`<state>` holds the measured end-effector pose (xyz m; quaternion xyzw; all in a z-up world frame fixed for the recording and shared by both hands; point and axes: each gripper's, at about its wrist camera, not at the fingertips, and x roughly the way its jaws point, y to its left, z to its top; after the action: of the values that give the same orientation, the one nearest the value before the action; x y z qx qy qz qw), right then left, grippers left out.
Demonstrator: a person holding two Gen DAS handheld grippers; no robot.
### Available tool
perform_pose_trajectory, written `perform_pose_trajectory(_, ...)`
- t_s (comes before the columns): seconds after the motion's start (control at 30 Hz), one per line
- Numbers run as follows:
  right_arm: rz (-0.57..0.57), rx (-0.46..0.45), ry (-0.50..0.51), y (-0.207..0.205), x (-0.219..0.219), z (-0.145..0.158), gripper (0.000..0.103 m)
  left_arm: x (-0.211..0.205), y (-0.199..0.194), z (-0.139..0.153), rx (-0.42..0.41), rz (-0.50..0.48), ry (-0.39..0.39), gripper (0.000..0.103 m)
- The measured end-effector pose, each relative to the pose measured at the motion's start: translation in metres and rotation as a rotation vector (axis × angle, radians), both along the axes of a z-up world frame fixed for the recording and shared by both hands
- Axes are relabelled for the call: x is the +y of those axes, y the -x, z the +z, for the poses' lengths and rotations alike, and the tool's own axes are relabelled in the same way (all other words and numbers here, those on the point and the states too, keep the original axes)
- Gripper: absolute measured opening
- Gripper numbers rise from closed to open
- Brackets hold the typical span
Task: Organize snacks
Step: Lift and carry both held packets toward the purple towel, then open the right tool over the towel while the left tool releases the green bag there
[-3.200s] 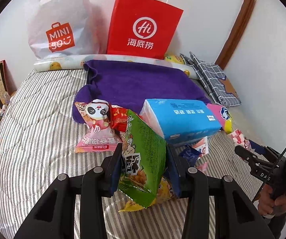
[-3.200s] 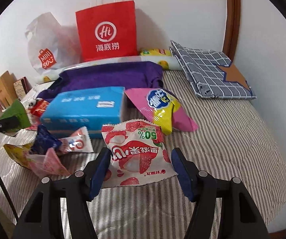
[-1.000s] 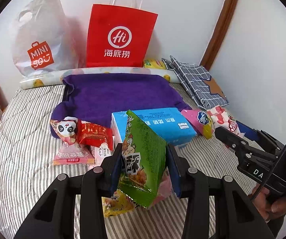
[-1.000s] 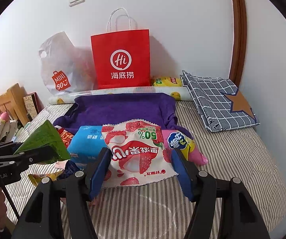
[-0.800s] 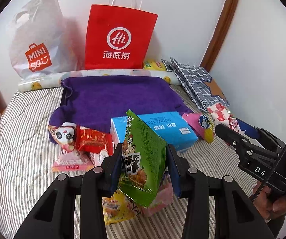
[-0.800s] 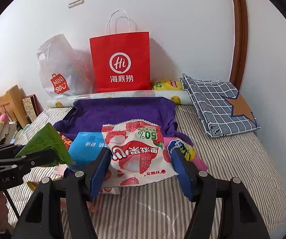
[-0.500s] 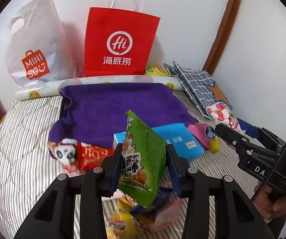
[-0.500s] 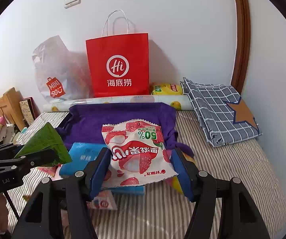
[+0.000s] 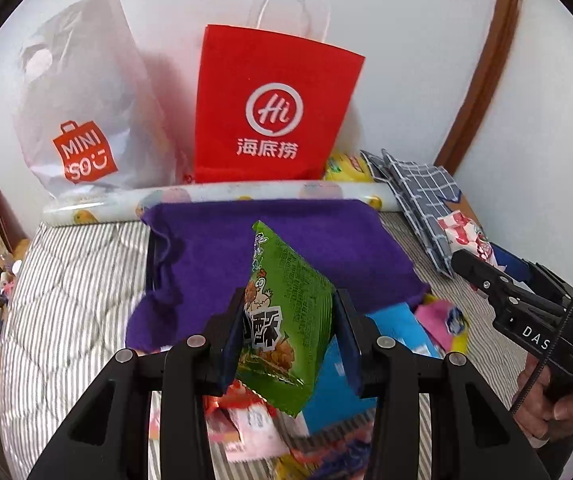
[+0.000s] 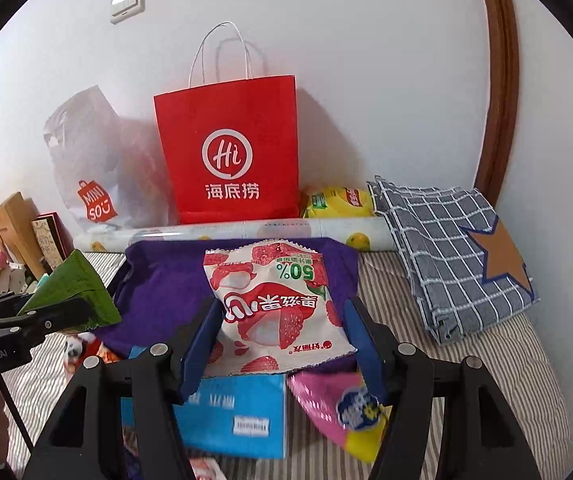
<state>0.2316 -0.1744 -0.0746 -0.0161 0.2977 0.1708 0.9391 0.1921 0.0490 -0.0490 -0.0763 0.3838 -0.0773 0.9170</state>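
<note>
My left gripper (image 9: 288, 332) is shut on a green snack packet (image 9: 290, 316) with a chicken print, held upright above the pile. My right gripper (image 10: 282, 332) is shut on a white and red lychee snack packet (image 10: 274, 308), held over the purple cloth (image 10: 158, 280). The right gripper (image 9: 526, 312) with its packet (image 9: 464, 234) shows at the right edge of the left wrist view. A red paper bag (image 9: 270, 108) and a white plastic bag (image 9: 82, 112) stand against the wall. More snacks lie below: a blue box (image 10: 238, 420) and a pink packet (image 10: 342, 408).
A striped bed cover (image 9: 66, 288) lies under everything. A rolled printed sheet (image 10: 246, 232) lies in front of the bags, a yellow packet (image 10: 338, 200) behind it. A folded checked cloth (image 10: 454, 248) rests at the right. A wooden headboard (image 10: 10, 232) and small items stand at the left.
Both grippers have moved forward and a little up toward the bags, each still holding its packet. The loose snacks have slid lower in both views.
</note>
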Motion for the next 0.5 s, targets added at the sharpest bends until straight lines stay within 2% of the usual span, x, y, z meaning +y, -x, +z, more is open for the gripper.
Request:
perform_pose_trajectory(0.27,0.022,0.025,0.017,-0.045,0.013,-0.001,0.061,0.01,-0.044,-0.002,0.042,0.027,0.007,0.042)
perform_pose_trajectory(0.5,0.042,0.073,0.055,-0.092,0.023,-0.018,0.061,0.016,-0.086,-0.018,0.087,0.043,0.008,0.042)
